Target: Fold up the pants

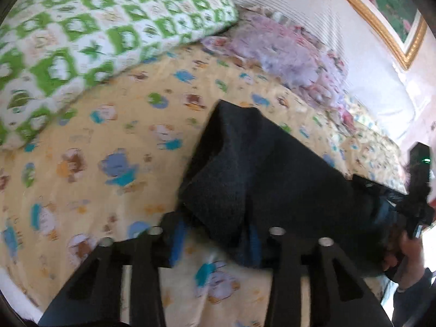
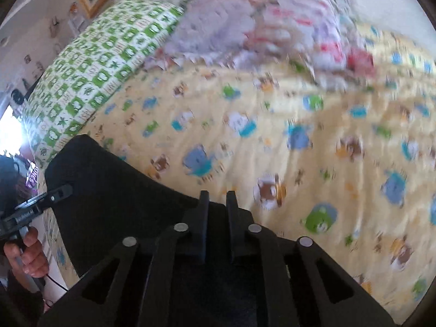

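Jaws: left gripper (image 1: pixel 215 234) looks clamped on the pants (image 1: pixel 261 179), but in its own view the fingertips are buried under dark cloth, so the contact itself is hidden. From the right wrist view, the left gripper (image 2: pixel 66 189) shows at the left edge, tip pressed into the pants (image 2: pixel 114 190) edge. Right gripper (image 2: pixel 218 199) has its fingers nearly together with a narrow gap; the dark cloth sits at and under them, reads as pinching the pants, though black on black makes it hard to be sure.

Left wrist view, left to right: green pillow (image 1: pixel 81 32) upper left, blurred. Yellow sheet (image 1: pixel 109 141) with cartoon prints fills the middle. Pants hang bunched at centre to right, lifted off the sheet, lower part cut off by the gripper body. Purple-pink blanket (image 1: pixel 286 51) upper right, smeared. Framed picture (image 1: pixel 387 13) top right, cropped. Right gripper (image 1: pixel 417 190) and right hand (image 1: pixel 408 261) at the right edge, partly out of frame.

Right wrist view, left to right: left hand (image 2: pixel 27 256) bottom left, partly cut off. Pants span lower left to centre, stretched between both grippers. Pillow (image 2: pixel 95 68) upper left, blanket (image 2: pixel 259 21) top, heavy motion blur. Sheet (image 2: pixel 327 150) right half.
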Tool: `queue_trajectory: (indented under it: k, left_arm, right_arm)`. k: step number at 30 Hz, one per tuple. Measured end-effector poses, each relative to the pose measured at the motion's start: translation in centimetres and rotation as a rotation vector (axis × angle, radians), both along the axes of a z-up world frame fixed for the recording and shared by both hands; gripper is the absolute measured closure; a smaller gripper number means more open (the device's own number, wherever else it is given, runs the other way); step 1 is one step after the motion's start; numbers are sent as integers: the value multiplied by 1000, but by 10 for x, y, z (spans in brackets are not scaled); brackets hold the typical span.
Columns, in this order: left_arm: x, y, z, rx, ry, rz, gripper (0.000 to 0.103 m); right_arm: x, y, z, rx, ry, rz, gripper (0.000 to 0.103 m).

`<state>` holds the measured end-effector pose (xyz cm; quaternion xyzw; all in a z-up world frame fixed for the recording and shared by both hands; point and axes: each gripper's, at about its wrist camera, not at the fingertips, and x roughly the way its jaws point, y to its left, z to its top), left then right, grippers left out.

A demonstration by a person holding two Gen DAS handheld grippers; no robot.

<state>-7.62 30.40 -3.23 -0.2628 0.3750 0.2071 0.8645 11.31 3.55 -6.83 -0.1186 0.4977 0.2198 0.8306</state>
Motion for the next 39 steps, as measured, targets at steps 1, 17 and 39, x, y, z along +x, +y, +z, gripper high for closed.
queue_trajectory:
  k: [1,17,39]
  left_arm:
    - [-5,1,4,13,-3,17,51]
    - [18,-74,76,92,-128,-103,40]
    - [149,-274,72,20,-35,-695,33]
  right_arm:
    - [-2,-2,5,12,-18,-14,73]
    - [-96,-141,101,239,-233,-298,49]
    - [-208,-295,138,287,-372,-623,39]
